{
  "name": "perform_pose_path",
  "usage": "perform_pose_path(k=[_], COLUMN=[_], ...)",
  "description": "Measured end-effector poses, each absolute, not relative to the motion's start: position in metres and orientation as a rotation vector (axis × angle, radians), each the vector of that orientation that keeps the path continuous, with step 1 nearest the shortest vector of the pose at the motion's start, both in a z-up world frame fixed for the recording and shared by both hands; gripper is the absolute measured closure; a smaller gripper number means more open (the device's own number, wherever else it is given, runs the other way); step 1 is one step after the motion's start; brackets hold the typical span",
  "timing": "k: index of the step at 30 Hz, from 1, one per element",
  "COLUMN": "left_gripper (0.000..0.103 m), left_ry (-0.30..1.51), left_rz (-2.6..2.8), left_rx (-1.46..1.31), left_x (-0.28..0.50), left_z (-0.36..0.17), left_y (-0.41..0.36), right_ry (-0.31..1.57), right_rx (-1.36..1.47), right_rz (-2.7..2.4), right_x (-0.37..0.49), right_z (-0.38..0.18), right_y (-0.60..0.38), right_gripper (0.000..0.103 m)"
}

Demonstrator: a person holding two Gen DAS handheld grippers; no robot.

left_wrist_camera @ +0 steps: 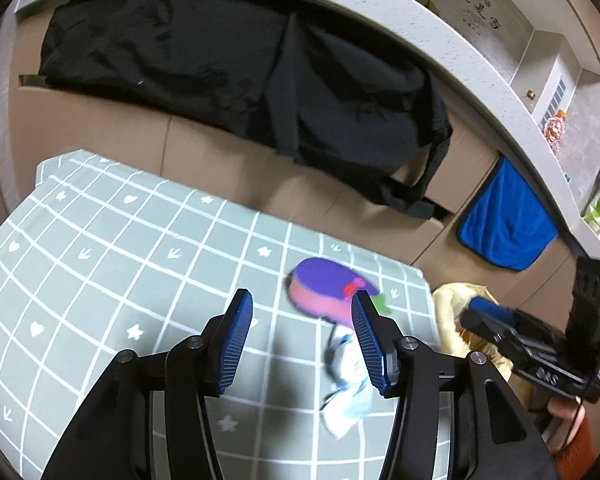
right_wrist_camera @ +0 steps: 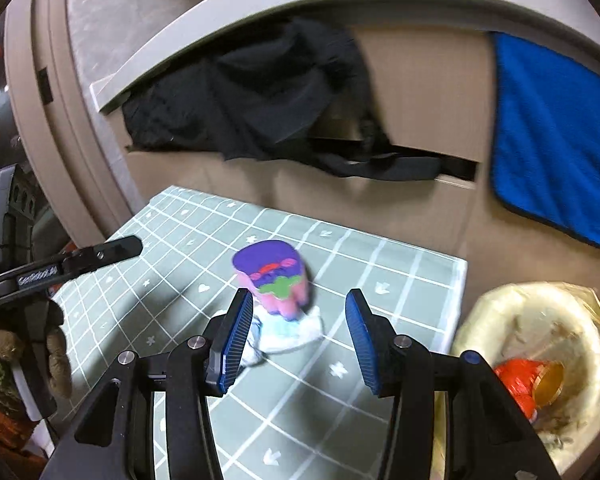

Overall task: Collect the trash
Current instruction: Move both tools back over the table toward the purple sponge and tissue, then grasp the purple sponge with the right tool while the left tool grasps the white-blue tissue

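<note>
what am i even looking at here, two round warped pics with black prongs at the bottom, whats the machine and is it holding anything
There is no robot here. A person holds a two-finger claw in each hand, and each claw carries a wide-angle camera looking along its fingers, which is why the pictures are round and warped. One picture is from the left claw, the other from the right claw. The black prongs with blue pads are each claw's own fingers.

Both claws are open and hold nothing. On the green checked cloth lie a purple and pink sponge-like block and a crumpled white wrapper touching it. Beside the cloth sits a bin lined with a yellowish bag, with something red already inside.
</note>
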State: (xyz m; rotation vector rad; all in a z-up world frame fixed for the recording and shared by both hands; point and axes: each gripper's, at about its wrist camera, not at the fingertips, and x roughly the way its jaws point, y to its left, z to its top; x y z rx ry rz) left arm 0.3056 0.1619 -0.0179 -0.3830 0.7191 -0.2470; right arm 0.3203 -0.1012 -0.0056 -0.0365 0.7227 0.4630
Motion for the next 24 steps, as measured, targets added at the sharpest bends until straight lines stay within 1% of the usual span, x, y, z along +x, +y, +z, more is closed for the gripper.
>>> perform_pose_path(k=[3, 11, 15, 19, 20, 21, 24], left_gripper=[0.05, 0.05, 0.05, 0.05, 0.05, 0.05, 0.049], left_ry=[0.718, 0.728, 0.74, 0.762, 0.768, 0.772, 0.783], left_rz=[-0.238, -0.214, -0.206, -0.223, -0.234, -0.242, -0.277], left_rx=[-0.396, -0.415, -0.431, -0.432, -0.424, -0.418, -0.394], left_x=[0.301, 0.297, 0.3, 0.306, 0.307, 0.308, 0.312], left_z=[-0.022, -0.029, -0.036, -0.041, -0.041, -0.041, -0.04], left_y=[0.176, 0.211, 0.218, 0.212, 0.207, 0.203, 0.185], right_ry=[0.747, 0.8, 0.834, 0.875, 0.884, 0.885, 0.842], right_rx=[-0.067, -0.266, -0.338, -0.295, -0.265, -0.231, -0.139], right_rz=[0.506, 0.575, 0.553, 0.504, 0.511, 0.52, 0.536], right_x=[0.338, 0.39, 0.405, 0.419, 0.421, 0.421, 0.412], right_z=[-0.019, -0.056, -0.077, -0.088, -0.088, -0.086, -0.071], right_y=[-0.082, -0.03, -0.019, -0.026, -0.03, -0.034, -0.054], right_gripper=[0.056, 0.051, 0.046, 0.046, 0.047, 0.051, 0.053])
